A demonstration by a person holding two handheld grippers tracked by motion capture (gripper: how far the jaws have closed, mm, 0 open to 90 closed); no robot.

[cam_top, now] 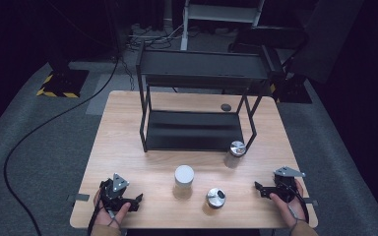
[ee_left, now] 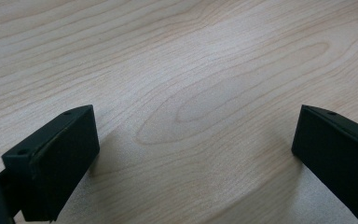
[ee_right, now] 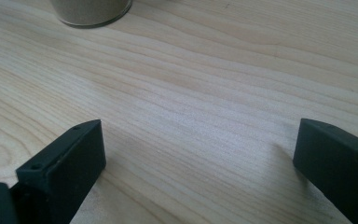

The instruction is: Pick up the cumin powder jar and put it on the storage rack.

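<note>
Both the left gripper [cam_top: 139, 200] and right gripper [cam_top: 257, 187] rest wide apart-jawed on the pale wooden table [cam_top: 128, 147], three steel-lidded cylindrical jars between them: white [cam_top: 184, 177], squat [cam_top: 216, 197], and tall glass [cam_top: 235, 153].

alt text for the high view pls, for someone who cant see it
A wooden table seen from above: a person's hands rest at its near corners, the left gripper and right gripper both open. Between them stand a white cylinder and two metal-lidded jars. A black two-tier rack stands behind, on the far half of the table.
</note>
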